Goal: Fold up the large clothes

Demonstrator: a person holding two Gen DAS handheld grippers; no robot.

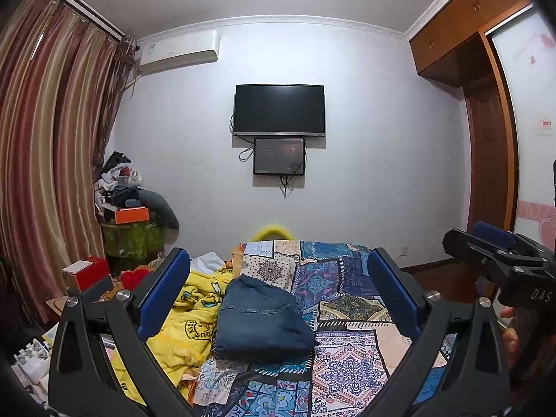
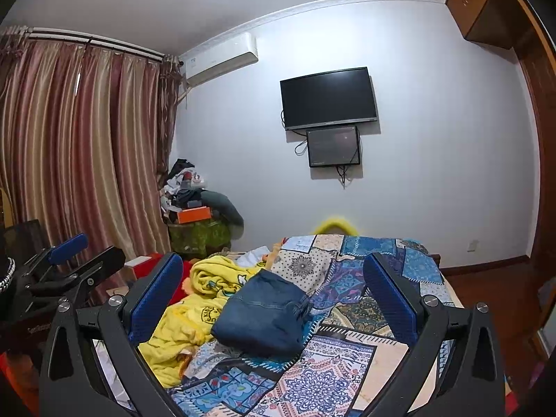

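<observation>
A blue denim garment (image 1: 260, 319) lies folded into a compact bundle on the patchwork bedspread (image 1: 347, 365); it also shows in the right wrist view (image 2: 264, 316). My left gripper (image 1: 278, 278) is open and empty, held above and before the bundle, apart from it. My right gripper (image 2: 272, 278) is open and empty too, also raised clear of the bundle. The right gripper shows at the right edge of the left wrist view (image 1: 500, 257). The left gripper shows at the left of the right wrist view (image 2: 69, 260).
A crumpled yellow blanket (image 1: 187, 316) lies on the bed left of the denim. A cluttered stand with an orange box (image 1: 130, 215) is in the far left corner by the curtains (image 1: 52, 139). A TV (image 1: 279, 109) hangs on the far wall. A wardrobe (image 1: 486, 139) stands right.
</observation>
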